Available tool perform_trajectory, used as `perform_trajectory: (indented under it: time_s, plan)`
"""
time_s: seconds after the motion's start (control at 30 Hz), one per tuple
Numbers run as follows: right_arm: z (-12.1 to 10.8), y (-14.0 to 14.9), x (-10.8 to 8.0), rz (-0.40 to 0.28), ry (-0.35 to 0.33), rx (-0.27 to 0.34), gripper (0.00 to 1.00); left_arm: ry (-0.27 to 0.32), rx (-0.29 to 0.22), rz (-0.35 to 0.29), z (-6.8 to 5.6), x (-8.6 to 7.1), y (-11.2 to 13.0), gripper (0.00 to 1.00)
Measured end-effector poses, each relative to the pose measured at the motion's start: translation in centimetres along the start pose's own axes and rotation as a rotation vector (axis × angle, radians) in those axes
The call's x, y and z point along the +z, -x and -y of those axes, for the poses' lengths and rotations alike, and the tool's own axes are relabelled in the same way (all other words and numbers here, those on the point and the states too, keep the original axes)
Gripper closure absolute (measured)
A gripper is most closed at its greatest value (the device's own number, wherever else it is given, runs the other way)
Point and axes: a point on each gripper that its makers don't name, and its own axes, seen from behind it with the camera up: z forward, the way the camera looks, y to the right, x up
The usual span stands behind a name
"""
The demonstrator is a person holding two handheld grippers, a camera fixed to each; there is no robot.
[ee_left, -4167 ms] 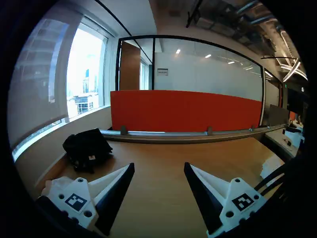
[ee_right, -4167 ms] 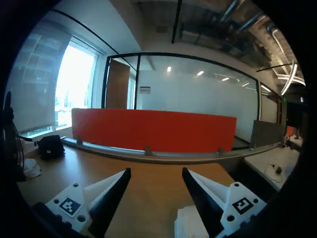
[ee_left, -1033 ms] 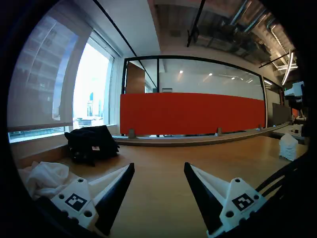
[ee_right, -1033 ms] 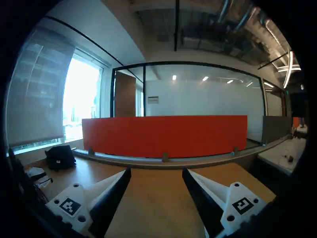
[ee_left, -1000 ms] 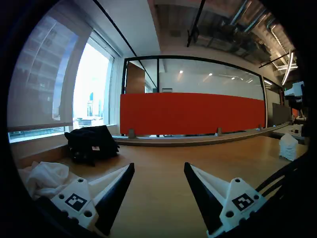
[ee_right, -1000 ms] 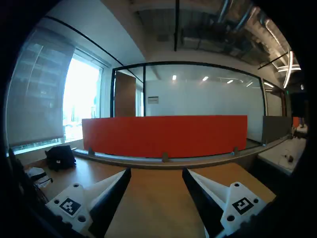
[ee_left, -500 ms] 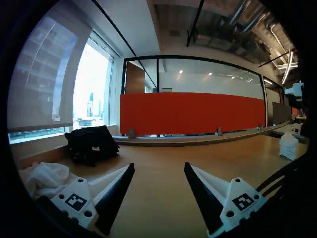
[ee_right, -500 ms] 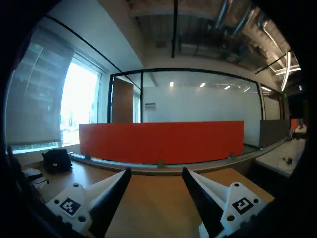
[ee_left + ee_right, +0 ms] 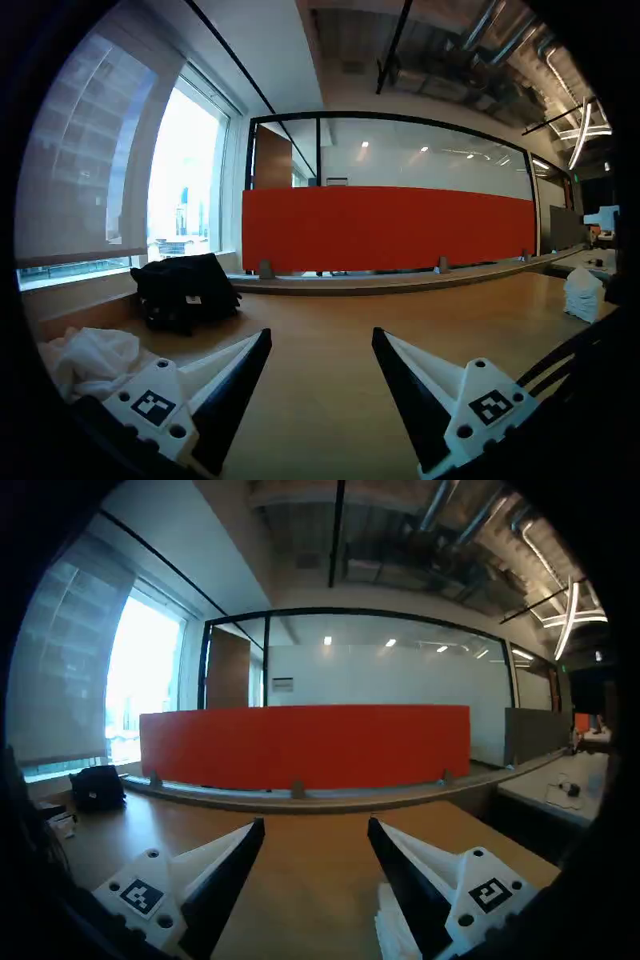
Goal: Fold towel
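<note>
In the left gripper view, the left gripper has its two fingers spread wide, with nothing but bare wooden table between them. One crumpled white towel lies on the table at the far left, just beside the outer edge of the left-hand finger and well outside the gap. One black bag sits beyond it, nearer the window. One folded white stack stands well apart at the right edge of the table (how many pieces it holds cannot be told). One orange partition runs along the table's far side.

In the right gripper view, the right gripper is likewise spread, gripping nothing. One folded white stack lies at the bottom, just beside the inner edge of the right-hand finger and partly hidden by it. One black bag sits far to the left, and the single orange partition stands across the back.
</note>
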Motion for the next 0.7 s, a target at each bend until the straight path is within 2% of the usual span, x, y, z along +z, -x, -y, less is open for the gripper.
perform_trajectory:
  time_s: [0.27,0.57,0.7]
  plan:
    - [-1.9,3.5,0.1,0.010,0.016,0.028,0.00,0.000,0.000,0.000,0.0,0.0,0.0,0.07]
    - [-2.2,5.8,0.0,0.011,0.001,0.068,0.00,0.000,0.000,0.000,0.0,0.0,0.0,0.07]
    - [-2.5,6.6,0.3,0.015,0.017,0.083,0.00,0.000,0.000,0.000,0.0,0.0,0.0,0.07]
